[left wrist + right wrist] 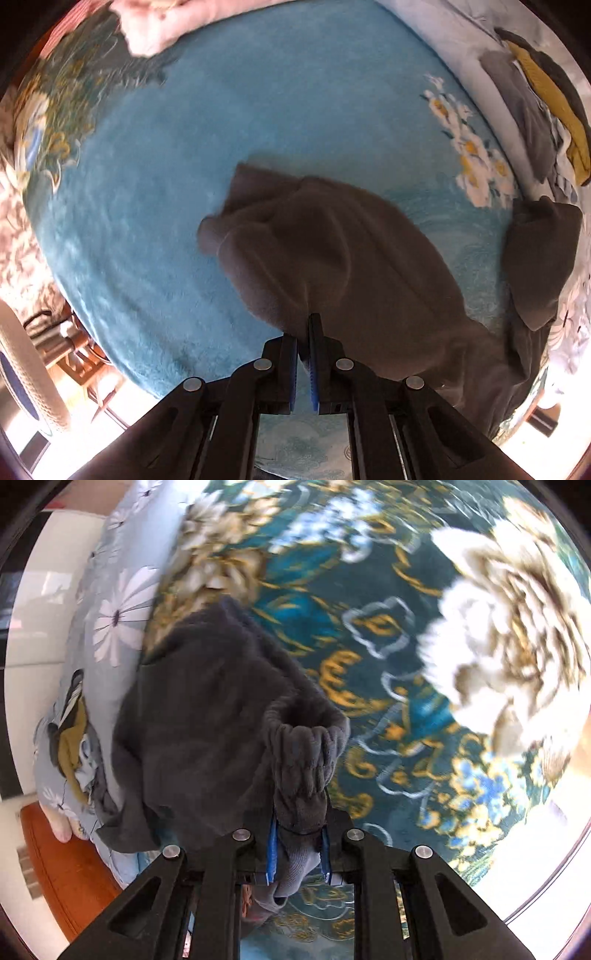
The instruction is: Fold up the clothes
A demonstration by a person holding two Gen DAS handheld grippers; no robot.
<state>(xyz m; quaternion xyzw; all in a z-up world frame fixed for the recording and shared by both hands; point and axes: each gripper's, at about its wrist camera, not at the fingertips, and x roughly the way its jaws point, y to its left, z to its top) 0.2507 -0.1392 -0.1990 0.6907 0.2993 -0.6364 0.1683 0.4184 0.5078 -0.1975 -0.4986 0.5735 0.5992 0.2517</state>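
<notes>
The left gripper reaches forward and down, its black fingers with blue pads drawn nearly together, pinching a thin edge of the grey garment. The right gripper also points forward and down, its blue-padded fingers held wider apart, clamped around a thick bunched cuff of that garment filling the gap between them
</notes>
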